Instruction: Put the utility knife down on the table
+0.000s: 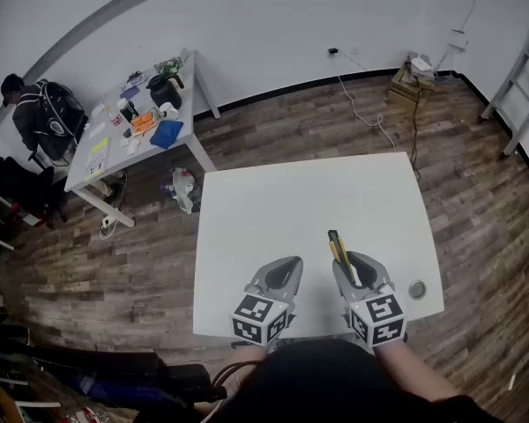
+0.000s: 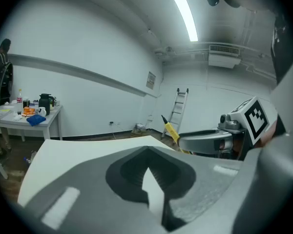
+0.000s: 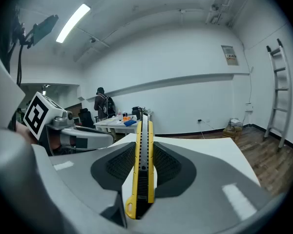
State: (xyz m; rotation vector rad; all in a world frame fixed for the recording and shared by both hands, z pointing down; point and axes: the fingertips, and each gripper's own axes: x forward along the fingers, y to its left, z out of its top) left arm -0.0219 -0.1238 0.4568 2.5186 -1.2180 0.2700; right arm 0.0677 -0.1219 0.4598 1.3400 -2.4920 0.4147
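Observation:
A yellow utility knife (image 1: 337, 245) is clamped lengthwise between the jaws of my right gripper (image 1: 349, 261), its tip pointing away from me over the white table (image 1: 282, 201). In the right gripper view the knife (image 3: 142, 169) runs straight up the middle of the right gripper (image 3: 144, 143), gripped on both sides. My left gripper (image 1: 289, 264) hovers just to its left near the table's front edge, jaws together and holding nothing. The left gripper view shows the left gripper (image 2: 149, 156) with only a thin sliver between its jaws, and the knife (image 2: 170, 128) sticking out of the right gripper (image 2: 205, 141).
A small round metal object (image 1: 416, 289) lies on the table near its front right corner. A cluttered second table (image 1: 132, 130) and a person with a backpack (image 1: 44, 113) are at the back left. A ladder (image 1: 520, 69) and a box with cables (image 1: 410, 82) stand at the back right.

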